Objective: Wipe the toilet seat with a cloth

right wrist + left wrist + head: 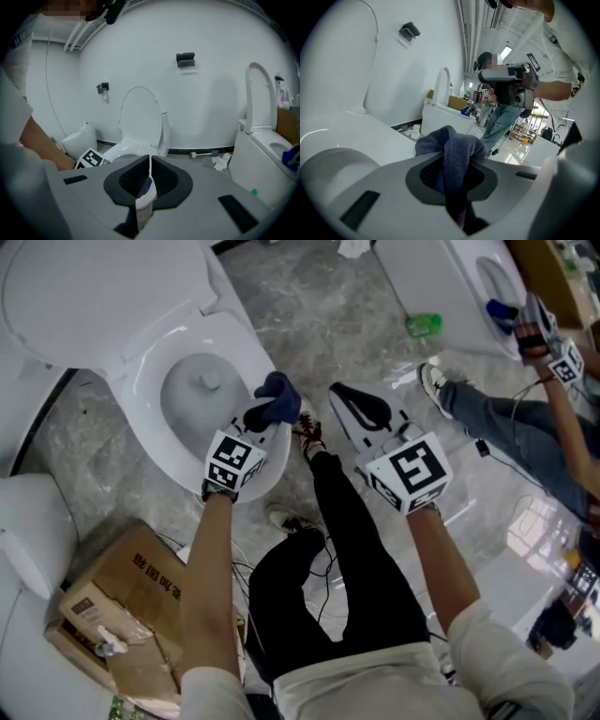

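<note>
- The toilet (141, 409) stands open with its lid (89, 292) raised, and the bowl and seat rim are bare.
- A second toilet (441, 292) stands well apart from the toilet, across the marble floor.
- The wearer's black-trousered leg (347, 531) stretches toward the toilet, its shoe just beside the front rim.
- Another person in jeans (511, 418) sits by the second toilet, far from the toilet.
- A cardboard box (122, 596) lies near the toilet's base, with loose cables beside it.
- The right gripper (354, 404) hovers beside the toilet, past the leg, with its jaws together and empty.
- The left gripper (265, 420) is over the toilet's front rim, clamped on the cloth (275, 397).
- The cloth bunches dark blue above that rim; I cannot tell whether it touches.
- A green bottle (423, 325) lies on the floor, away from the toilet.
</note>
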